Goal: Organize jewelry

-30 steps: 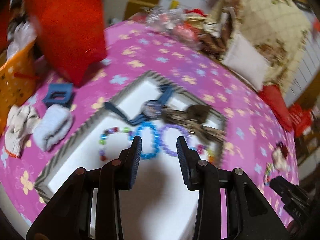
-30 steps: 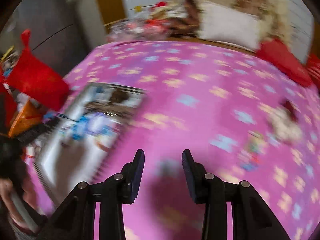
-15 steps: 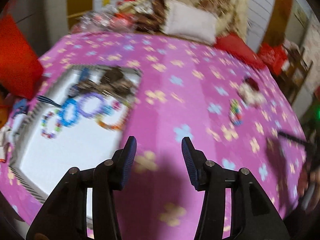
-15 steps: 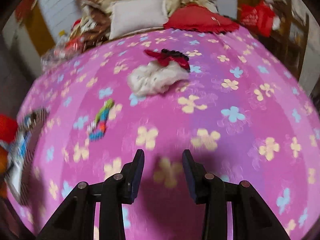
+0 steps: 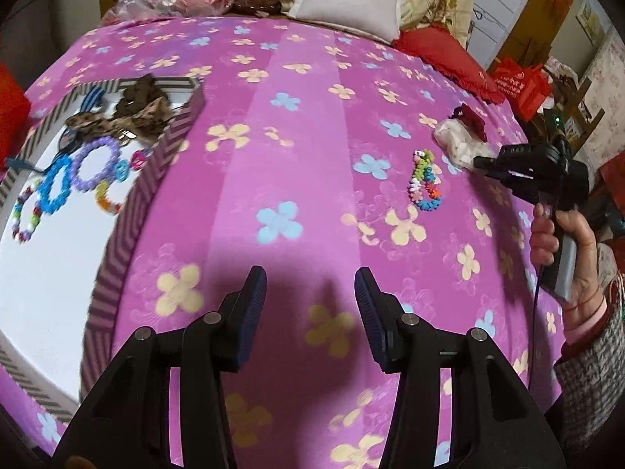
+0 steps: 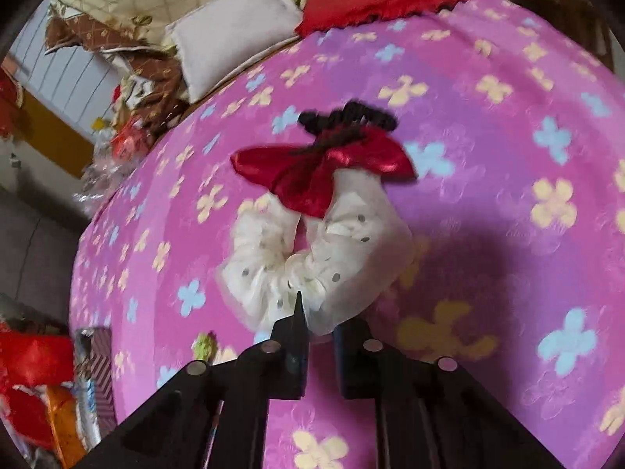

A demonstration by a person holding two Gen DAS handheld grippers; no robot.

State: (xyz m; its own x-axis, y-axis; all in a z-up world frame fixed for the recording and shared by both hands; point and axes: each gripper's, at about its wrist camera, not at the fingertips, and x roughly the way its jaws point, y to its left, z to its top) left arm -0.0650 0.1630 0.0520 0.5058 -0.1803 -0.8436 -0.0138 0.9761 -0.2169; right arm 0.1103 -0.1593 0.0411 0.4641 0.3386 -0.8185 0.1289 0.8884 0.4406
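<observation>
A white scrunchie (image 6: 312, 258) with silver dots lies on the pink flowered cloth, with a red bow (image 6: 324, 168) on a dark tie partly over it. My right gripper (image 6: 318, 324) is shut on the scrunchie's near edge. In the left wrist view the right gripper (image 5: 484, 164) touches the scrunchie (image 5: 457, 140) at the right. A multicolour bead bracelet (image 5: 424, 181) lies loose just left of it. My left gripper (image 5: 310, 305) is open and empty above bare cloth. The white striped-rim tray (image 5: 156, 179) at the left holds bead bracelets (image 5: 93, 164) and brown hair ties (image 5: 136, 113).
A white pillow (image 5: 347, 4), red cushion (image 5: 441, 54) and crumpled clothes line the far edge of the bed. Red bags stand at the right (image 5: 523, 82). The person's hand and sleeve (image 5: 574, 273) are at the right edge.
The left gripper swung right, away from over the tray, to the bare cloth. The right gripper moved forward to the white scrunchie and shut on its edge.
</observation>
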